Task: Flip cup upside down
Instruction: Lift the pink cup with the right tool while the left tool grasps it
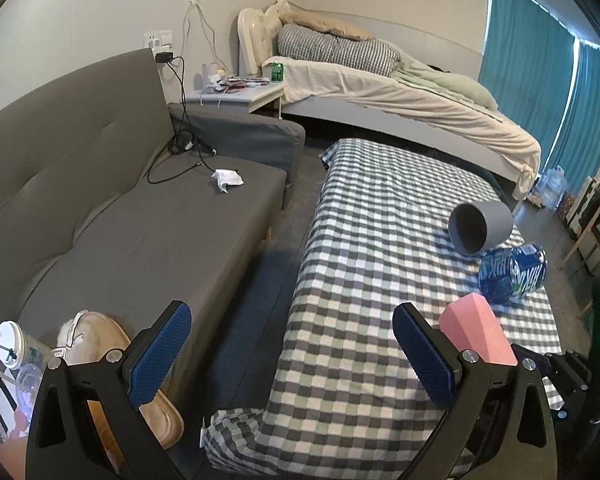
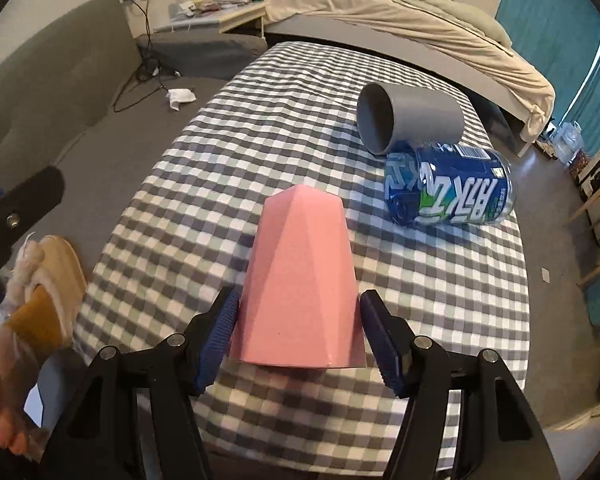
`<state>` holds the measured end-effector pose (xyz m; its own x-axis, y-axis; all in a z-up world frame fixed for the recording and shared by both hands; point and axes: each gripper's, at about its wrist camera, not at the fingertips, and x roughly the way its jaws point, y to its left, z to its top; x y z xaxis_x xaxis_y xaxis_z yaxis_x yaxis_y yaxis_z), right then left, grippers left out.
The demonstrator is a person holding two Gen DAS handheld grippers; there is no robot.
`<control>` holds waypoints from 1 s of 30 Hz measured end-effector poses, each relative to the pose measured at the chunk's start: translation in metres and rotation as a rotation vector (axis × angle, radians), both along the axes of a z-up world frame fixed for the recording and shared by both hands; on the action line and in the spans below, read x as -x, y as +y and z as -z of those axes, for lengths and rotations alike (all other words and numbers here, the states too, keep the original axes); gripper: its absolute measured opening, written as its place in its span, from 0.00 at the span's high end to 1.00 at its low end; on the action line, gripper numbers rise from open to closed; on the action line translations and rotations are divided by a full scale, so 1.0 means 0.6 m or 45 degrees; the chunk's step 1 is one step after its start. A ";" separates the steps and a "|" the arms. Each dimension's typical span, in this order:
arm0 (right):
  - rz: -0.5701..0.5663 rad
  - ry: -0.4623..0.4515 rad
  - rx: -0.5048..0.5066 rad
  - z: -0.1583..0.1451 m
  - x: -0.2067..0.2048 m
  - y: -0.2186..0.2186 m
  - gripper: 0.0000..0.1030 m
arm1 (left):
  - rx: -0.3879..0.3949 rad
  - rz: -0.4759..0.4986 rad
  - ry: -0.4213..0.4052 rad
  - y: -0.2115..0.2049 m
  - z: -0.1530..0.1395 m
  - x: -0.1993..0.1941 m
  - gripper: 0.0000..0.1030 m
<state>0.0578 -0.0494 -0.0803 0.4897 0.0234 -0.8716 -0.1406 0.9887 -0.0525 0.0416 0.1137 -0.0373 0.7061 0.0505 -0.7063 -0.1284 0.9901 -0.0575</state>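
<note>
Counter: covered by a grey, green and white checked cloth that hangs over its near edge. Three items lie on it.

Pink cup: faceted, wide end toward the right gripper, narrow end pointing away. It sits between the jaws; both pads lie just beside its wide end, and contact cannot be confirmed. The jaws are spread about as wide as the cup. In the left view the same cup shows just beyond the right-hand pad.

Grey cup: on its side, ahead and right of the right jaws, mouth facing left. A blue can lies on its side just beside it, nearer the jaws.

Left gripper: jaws released wide, holding nothing, above the gap between the counter's edge and a grey sofa.

Room: the sofa carries a black cable and crumpled paper. Beyond stand a cluttered nightstand and a bed with pillows. Teal curtains hang far right. A furry slipper lies by the left jaws.
</note>
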 end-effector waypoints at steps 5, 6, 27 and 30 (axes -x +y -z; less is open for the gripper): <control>-0.051 -0.020 -0.103 -0.015 0.012 -0.019 0.37 | 0.022 -0.003 0.009 -0.012 -0.007 0.005 0.00; -0.057 -0.053 -0.110 -0.027 0.018 -0.025 0.29 | 0.031 -0.002 0.010 -0.014 -0.009 0.003 0.00; 0.044 -0.356 -0.123 -0.113 -0.033 -0.268 0.24 | -0.004 0.187 0.253 -0.199 0.026 -0.082 0.00; 0.055 -0.341 -0.139 -0.095 -0.047 -0.273 0.24 | 0.035 0.201 0.321 -0.206 0.040 -0.100 0.01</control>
